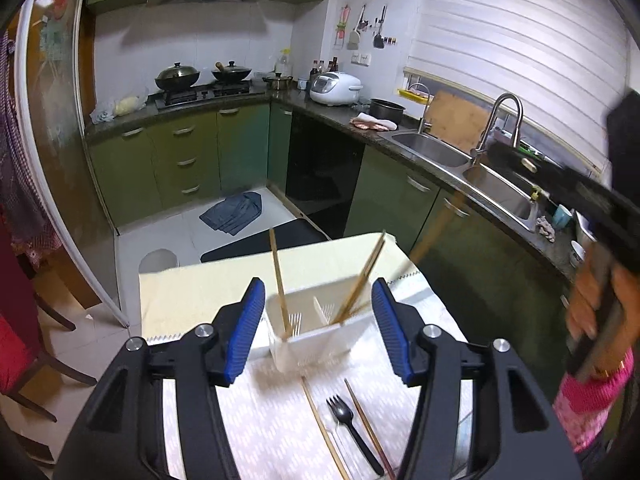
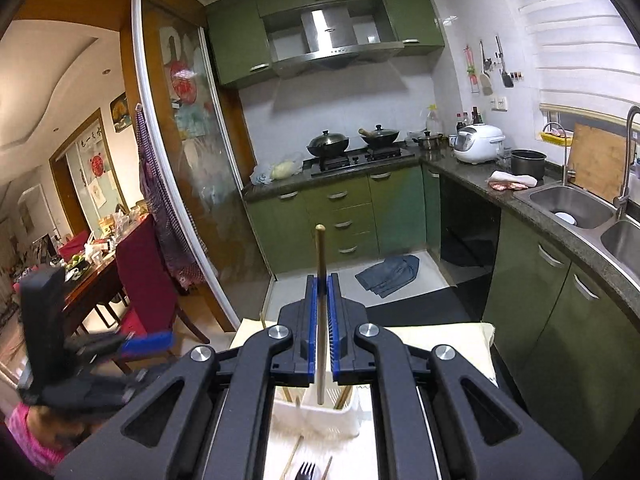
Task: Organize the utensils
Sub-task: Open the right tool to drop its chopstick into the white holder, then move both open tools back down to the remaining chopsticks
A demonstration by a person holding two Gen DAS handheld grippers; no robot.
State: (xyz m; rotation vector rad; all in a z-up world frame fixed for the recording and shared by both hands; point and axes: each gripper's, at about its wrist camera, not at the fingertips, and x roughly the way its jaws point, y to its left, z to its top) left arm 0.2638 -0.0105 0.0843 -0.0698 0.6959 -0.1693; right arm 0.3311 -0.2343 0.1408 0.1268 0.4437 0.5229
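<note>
A single chopstick (image 2: 321, 320) is held upright in the right tongs (image 2: 321, 344), whose jaws are clamped narrow on its shaft, while the left tongs (image 1: 318, 332) stand wide with nothing between them, no earlier view being on hand to show any movement. A white holder (image 1: 316, 336) with compartments sits on the cloth-covered table (image 1: 180, 300), just ahead of the left tongs and directly beneath the right pair. Chopsticks already lean in two of its compartments. Nearer than the left tongs, a black fork (image 1: 352, 430) and two loose chopsticks (image 1: 320, 426) are left on the cloth. For a clean drop, the held chopstick is best lowered tip first, kept vertical, into a compartment with its fellows, and released only once seated.
</note>
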